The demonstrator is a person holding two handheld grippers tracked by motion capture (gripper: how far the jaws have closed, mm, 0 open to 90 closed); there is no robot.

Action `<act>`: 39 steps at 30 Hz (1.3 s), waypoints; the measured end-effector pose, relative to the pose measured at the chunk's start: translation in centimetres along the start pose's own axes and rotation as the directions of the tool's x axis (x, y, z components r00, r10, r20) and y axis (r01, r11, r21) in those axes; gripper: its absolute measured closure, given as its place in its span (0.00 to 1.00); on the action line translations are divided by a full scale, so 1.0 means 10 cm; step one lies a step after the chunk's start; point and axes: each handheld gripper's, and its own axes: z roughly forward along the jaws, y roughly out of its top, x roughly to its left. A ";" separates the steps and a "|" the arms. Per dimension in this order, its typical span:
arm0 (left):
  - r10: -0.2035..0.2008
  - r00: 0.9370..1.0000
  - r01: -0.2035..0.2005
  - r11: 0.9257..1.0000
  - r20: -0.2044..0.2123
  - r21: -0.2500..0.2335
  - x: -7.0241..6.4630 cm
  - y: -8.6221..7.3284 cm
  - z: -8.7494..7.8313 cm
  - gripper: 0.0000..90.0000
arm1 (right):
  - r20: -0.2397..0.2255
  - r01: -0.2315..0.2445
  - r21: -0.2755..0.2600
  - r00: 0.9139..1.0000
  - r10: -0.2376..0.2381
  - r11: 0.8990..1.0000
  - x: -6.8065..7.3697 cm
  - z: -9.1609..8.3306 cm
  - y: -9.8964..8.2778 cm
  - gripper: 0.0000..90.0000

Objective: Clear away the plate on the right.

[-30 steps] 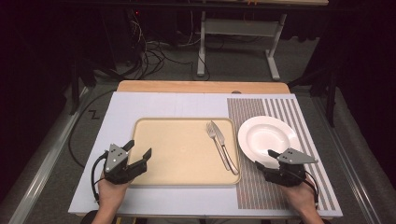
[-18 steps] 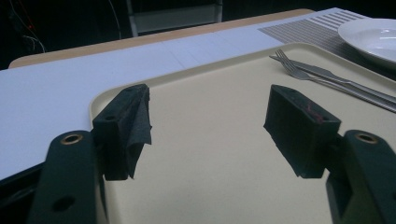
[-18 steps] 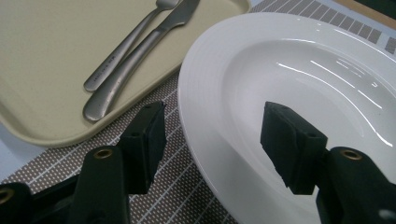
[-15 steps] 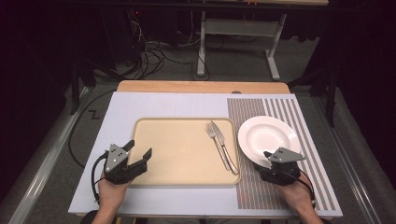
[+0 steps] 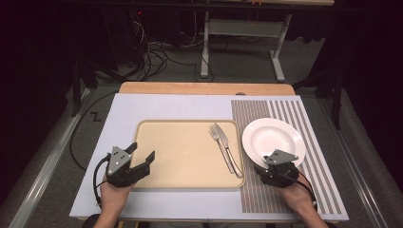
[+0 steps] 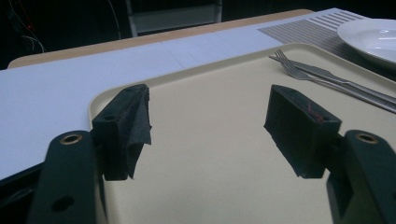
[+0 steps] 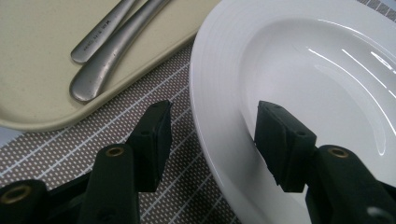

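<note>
Since the earlier high view the right gripper [image 5: 269, 167] has slid in toward the near rim of the plate [image 5: 273, 137], and its jaws have just been closing, with that rim now between them: one pad outside on the striped mat [image 5: 311, 142], the other over the inner slope, neither yet pressing as far as the right gripper view lets me judge. Taking the beige tray [image 5: 180, 152] as landmark, the white table [image 5: 166, 102] spreads under and around it, the mat lies along its right side, and the plate sits on that mat just beside the tray's right edge. Inside the tray, near that same edge, lie a fork [image 5: 222, 148] and a knife [image 5: 229, 151] side by side. The left gripper [image 5: 142, 161] hovers over the tray's near left corner, jaws wide apart and empty. The plate looks like glazed ceramic: stiff, fairly heavy, slick, and breakable, so the rim is the place to pinch, firmly and squarely, lifting it level.
</note>
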 end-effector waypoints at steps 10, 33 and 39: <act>0.002 1.000 -0.002 1.000 0.005 0.001 0.00 0.00 0.01 0.35 | 0.058 0.073 0.056 0.995 -0.077 0.996 0.08 0.10 0.06 0.56; -0.007 1.000 0.007 1.000 0.010 -0.012 0.00 0.00 0.00 0.35 | 0.138 0.169 0.126 0.973 -0.186 0.978 0.14 0.20 0.15 0.72; -0.002 1.000 0.003 1.000 0.010 -0.010 0.00 0.00 0.01 0.35 | 0.180 0.204 0.162 0.956 -0.232 0.966 0.19 0.23 0.17 0.74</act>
